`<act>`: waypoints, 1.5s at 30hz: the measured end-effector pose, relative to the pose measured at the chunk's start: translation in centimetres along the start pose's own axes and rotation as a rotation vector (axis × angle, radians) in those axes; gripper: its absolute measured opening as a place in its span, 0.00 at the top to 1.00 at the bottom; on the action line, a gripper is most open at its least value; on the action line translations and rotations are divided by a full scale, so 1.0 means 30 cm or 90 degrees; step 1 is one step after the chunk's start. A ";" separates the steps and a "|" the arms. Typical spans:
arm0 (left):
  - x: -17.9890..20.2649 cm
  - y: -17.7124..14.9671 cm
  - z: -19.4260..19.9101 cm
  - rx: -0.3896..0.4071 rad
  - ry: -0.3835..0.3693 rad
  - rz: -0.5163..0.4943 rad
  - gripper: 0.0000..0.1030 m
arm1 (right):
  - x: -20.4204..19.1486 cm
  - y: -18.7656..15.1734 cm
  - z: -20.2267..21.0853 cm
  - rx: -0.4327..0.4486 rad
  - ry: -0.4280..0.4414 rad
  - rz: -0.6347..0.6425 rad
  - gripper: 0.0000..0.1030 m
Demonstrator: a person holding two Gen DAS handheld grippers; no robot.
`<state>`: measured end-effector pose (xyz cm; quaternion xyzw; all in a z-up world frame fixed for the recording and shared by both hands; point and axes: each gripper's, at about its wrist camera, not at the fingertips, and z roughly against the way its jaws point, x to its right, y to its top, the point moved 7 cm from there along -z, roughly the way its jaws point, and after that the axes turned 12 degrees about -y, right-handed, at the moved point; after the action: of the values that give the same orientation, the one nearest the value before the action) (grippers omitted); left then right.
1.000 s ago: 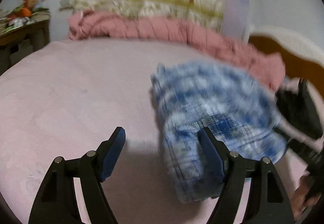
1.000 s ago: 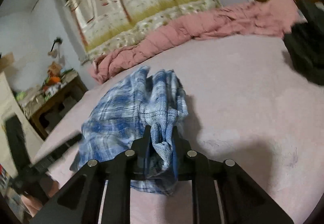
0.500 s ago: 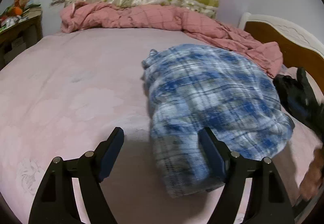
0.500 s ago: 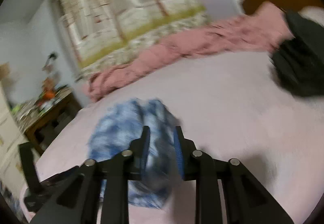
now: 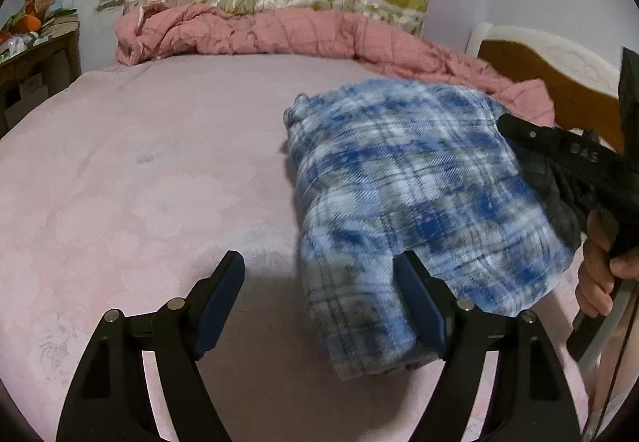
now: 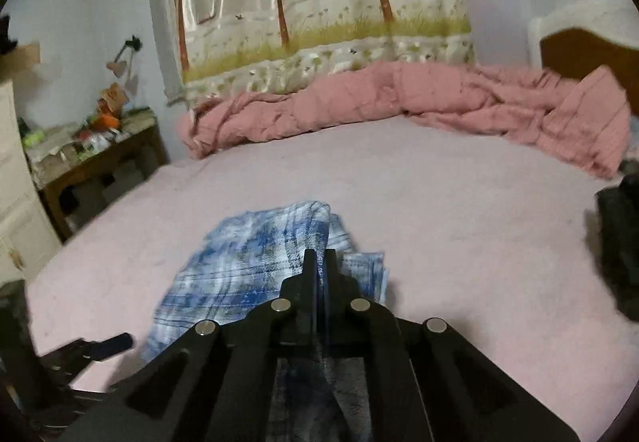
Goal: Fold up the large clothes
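We see the shirt (image 5: 407, 202) heaped on the bed (image 5: 139, 182); our left gripper (image 5: 319, 298) gapes wide, our right gripper (image 6: 319, 262) has just clamped together, holding nothing.

We see the blue-and-white plaid flannel garment (image 5: 419, 202) motion-blurred, near end hidden behind a black gripper finger (image 5: 423, 306), dark crumpled cloth (image 6: 619, 242) cut off at right edge, cluttered wooden side table (image 6: 92, 154) items too small to tell
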<state>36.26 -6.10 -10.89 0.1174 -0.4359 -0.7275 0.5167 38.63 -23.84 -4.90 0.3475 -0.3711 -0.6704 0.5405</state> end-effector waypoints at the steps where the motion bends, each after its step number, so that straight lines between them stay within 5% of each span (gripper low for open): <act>1: -0.001 -0.004 -0.004 -0.007 0.003 0.000 0.25 | 0.001 -0.011 -0.026 -0.012 -0.013 0.013 0.98; 5: -0.020 -0.011 -0.018 -0.026 -0.002 0.020 0.21 | 0.044 -0.130 -0.153 -0.116 -0.027 -0.004 0.98; 11: -0.007 0.007 0.028 0.019 -0.021 0.015 0.21 | 0.129 -0.122 -0.014 -0.062 -0.009 -0.074 0.90; 13: 0.008 0.017 0.052 0.045 -0.045 0.014 0.21 | 0.136 -0.146 0.024 -0.062 0.036 -0.100 0.70; 15: 0.019 0.030 0.076 0.075 -0.061 0.014 0.16 | 0.133 -0.175 0.040 -0.074 0.073 -0.130 0.17; 17: 0.025 0.040 0.094 0.099 -0.072 0.016 0.09 | 0.126 -0.192 0.043 -0.083 0.101 -0.162 0.08; 25: -0.045 0.043 0.035 0.064 -0.160 0.137 0.01 | 0.061 -0.308 -0.067 -0.229 0.197 -0.217 0.08; 32: -0.072 0.023 -0.020 0.019 -0.243 0.210 0.01 | 0.014 -0.334 -0.086 -0.255 0.213 -0.174 0.10; 34: -0.050 0.015 -0.033 0.003 -0.254 0.201 0.01 | 0.008 -0.351 -0.085 -0.263 0.212 -0.162 0.14; 36: -0.019 -0.001 -0.061 -0.030 -0.252 0.180 0.01 | 0.001 -0.360 -0.078 -0.260 0.220 -0.158 0.30; 39: 0.040 -0.016 -0.079 -0.051 -0.197 0.109 0.02 | 0.000 -0.356 -0.057 -0.237 0.211 -0.149 0.48; 45: 0.096 -0.009 -0.026 0.001 -0.171 0.036 0.57 | 0.005 -0.339 -0.009 -0.192 0.201 -0.139 0.61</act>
<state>35.32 -8.94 -10.75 0.0069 -0.5052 -0.7213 0.4738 34.09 -22.59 -13.93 0.4009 -0.1380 -0.7101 0.5621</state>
